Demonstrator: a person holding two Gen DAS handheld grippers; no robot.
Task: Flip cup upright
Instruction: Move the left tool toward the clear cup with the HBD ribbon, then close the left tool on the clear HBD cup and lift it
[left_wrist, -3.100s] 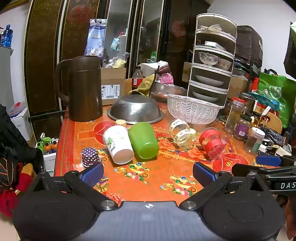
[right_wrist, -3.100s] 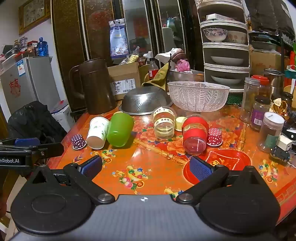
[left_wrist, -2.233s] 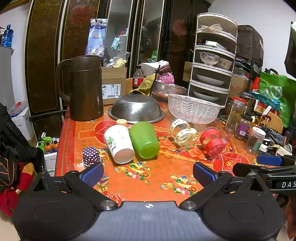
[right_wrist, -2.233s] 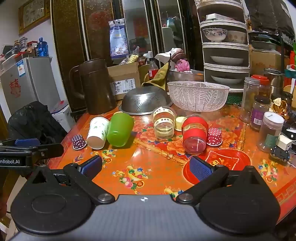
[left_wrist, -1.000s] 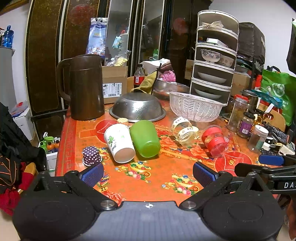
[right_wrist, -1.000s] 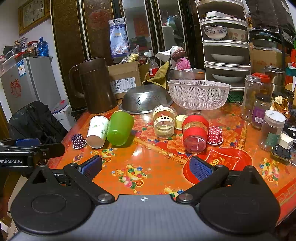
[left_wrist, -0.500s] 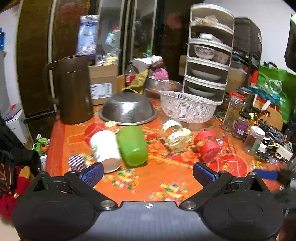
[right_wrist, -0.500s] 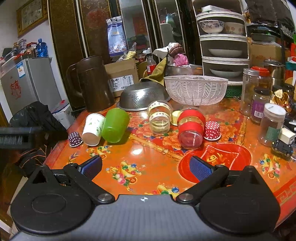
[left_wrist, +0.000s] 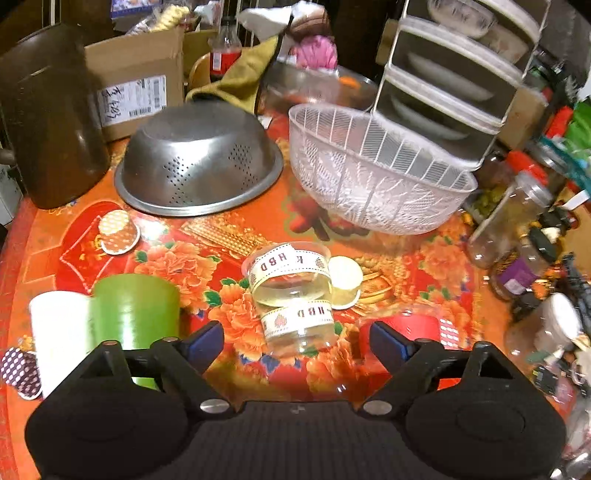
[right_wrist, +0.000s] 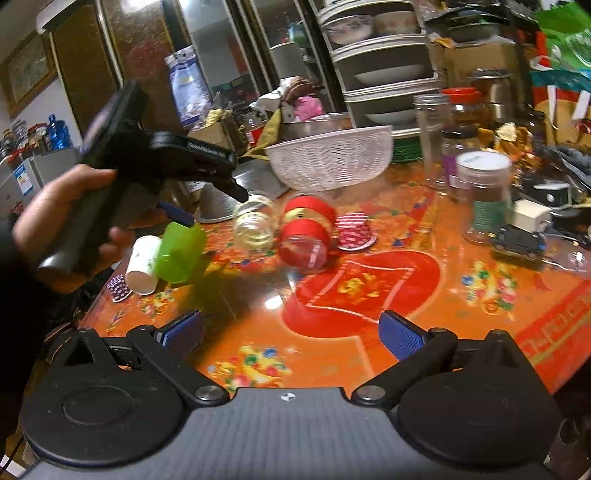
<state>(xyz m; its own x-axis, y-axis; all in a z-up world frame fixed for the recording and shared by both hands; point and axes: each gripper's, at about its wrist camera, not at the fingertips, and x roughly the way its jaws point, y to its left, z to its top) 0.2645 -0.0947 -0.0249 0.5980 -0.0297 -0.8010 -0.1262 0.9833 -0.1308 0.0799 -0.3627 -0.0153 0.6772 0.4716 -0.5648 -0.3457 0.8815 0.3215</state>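
Note:
Several cups lie on their sides on the orange table. A clear cup with white "HBD" bands lies just ahead of my open left gripper, between its finger lines; it also shows in the right wrist view. A green cup and a white paper cup lie at its left. A red-banded cup lies at its right. My right gripper is open and empty over the table's front. The left gripper appears there, held by a hand above the green cup.
An upturned steel colander, a white plastic basket and a brown jug stand behind the cups. Jars crowd the right side. Small dotted paper cases lie among the cups. A tiered dish rack stands at the back.
My left gripper has moved forward and down over the table, close to the clear HBD cup. The right gripper has shifted slightly forward. Both stay open.

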